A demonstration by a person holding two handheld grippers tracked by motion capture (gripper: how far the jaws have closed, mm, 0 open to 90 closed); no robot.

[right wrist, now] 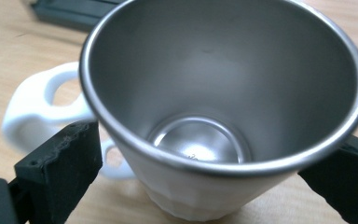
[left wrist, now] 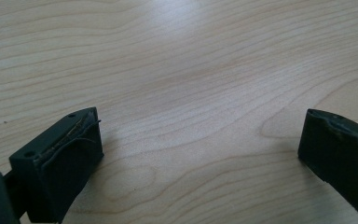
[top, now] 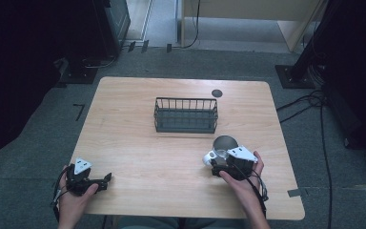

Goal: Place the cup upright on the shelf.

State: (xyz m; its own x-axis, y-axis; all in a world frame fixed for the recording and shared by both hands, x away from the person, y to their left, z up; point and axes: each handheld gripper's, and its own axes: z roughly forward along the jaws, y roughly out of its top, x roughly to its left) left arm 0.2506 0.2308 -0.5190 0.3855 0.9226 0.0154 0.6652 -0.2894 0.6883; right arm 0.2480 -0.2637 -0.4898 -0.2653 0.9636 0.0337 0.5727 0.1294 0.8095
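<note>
reaching for cup (right wrist: 223, 93) with right gripper (right wrist: 200, 186), jaws spread either side, not yet pinching; centre below rim, squeeze gently. left gripper (left wrist: 200, 154) spread, empty.

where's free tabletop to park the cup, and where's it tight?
Free: the wide bare strip of table between the left gripper and the cup, in front of the wire basket; also the left side beside the basket, and the back edge behind it up to the dark round spot. Tight: the near right, around the cup and right gripper.
</note>
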